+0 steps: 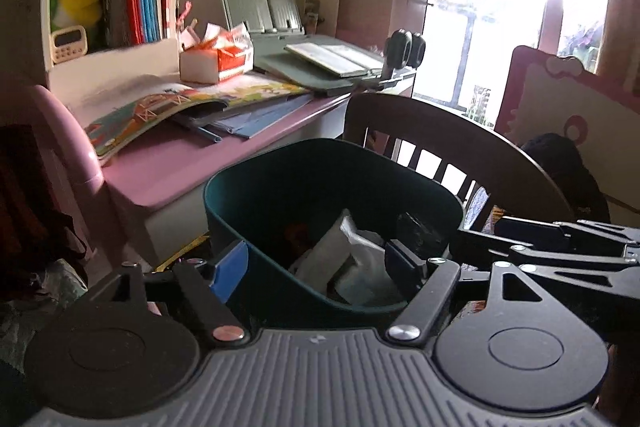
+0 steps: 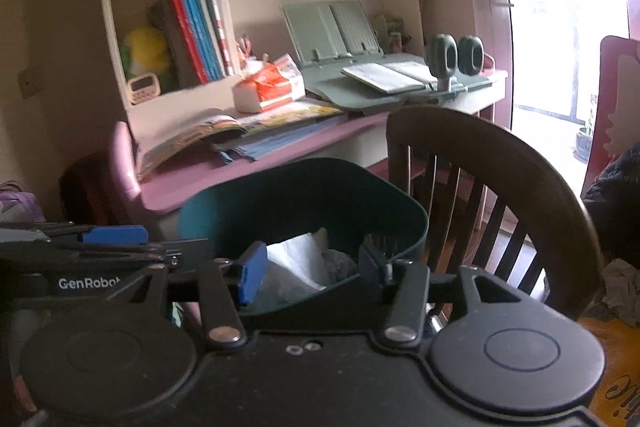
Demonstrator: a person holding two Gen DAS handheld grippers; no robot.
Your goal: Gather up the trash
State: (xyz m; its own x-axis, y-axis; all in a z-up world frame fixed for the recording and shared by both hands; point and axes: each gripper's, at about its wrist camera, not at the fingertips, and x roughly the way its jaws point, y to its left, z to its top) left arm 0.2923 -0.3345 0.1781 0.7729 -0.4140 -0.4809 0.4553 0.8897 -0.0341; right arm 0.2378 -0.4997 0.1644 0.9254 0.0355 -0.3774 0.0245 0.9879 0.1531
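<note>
Both grippers — left gripper (image 1: 316, 263), right gripper (image 2: 314, 269) — fingers apart, empty, over the teal bin (image 1: 256, 195) with white paper (image 2: 298, 259) inside

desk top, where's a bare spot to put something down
The front left corner of the pink desk is bare, between the open picture book and the desk's front edge. Further back it is crowded: tissue pack, blue papers, grey book stand and headphones.
</note>
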